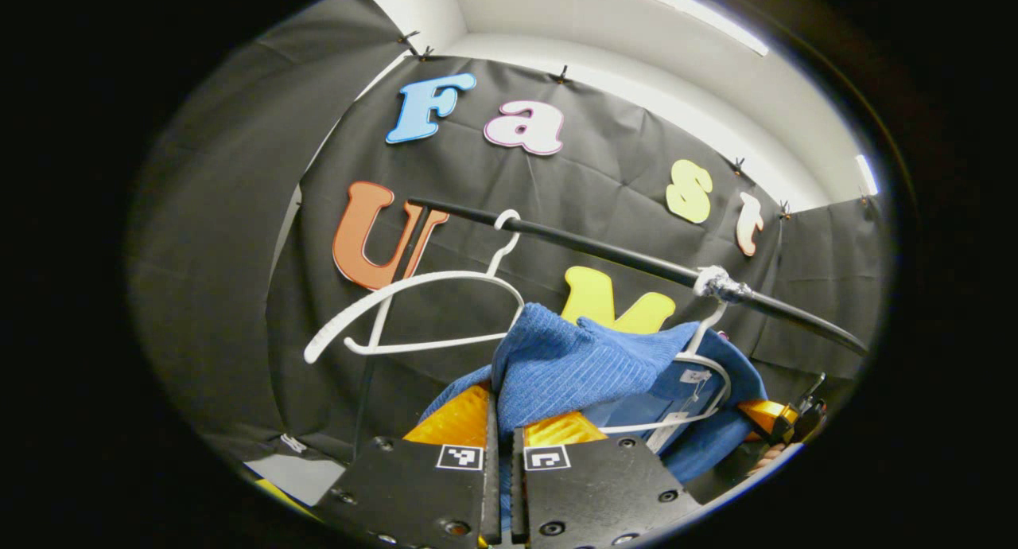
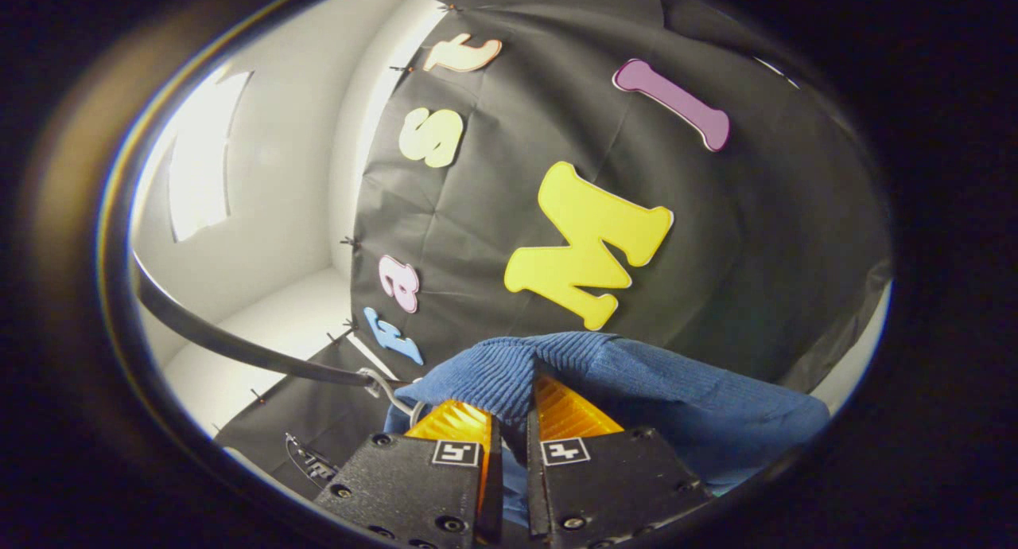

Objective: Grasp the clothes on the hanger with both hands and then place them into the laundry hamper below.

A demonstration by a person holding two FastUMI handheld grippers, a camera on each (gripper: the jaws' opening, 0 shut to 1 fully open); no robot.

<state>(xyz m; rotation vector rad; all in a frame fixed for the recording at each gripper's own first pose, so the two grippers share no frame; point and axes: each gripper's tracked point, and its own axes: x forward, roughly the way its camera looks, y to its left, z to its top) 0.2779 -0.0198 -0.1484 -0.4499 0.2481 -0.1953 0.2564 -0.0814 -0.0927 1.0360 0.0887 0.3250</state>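
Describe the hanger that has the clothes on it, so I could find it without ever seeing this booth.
Follow the black rail across the cloth wall. Two white hangers hang from it. The bare hanger sits higher up the rail; the one you want is lower down, draped in a blue knit garment.

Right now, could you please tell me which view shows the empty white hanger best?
The left gripper view: the empty white hanger hangs whole from the black rail, left of the blue sweater. The right gripper view gives a stretch of rail and a wire hook beside the sweater.
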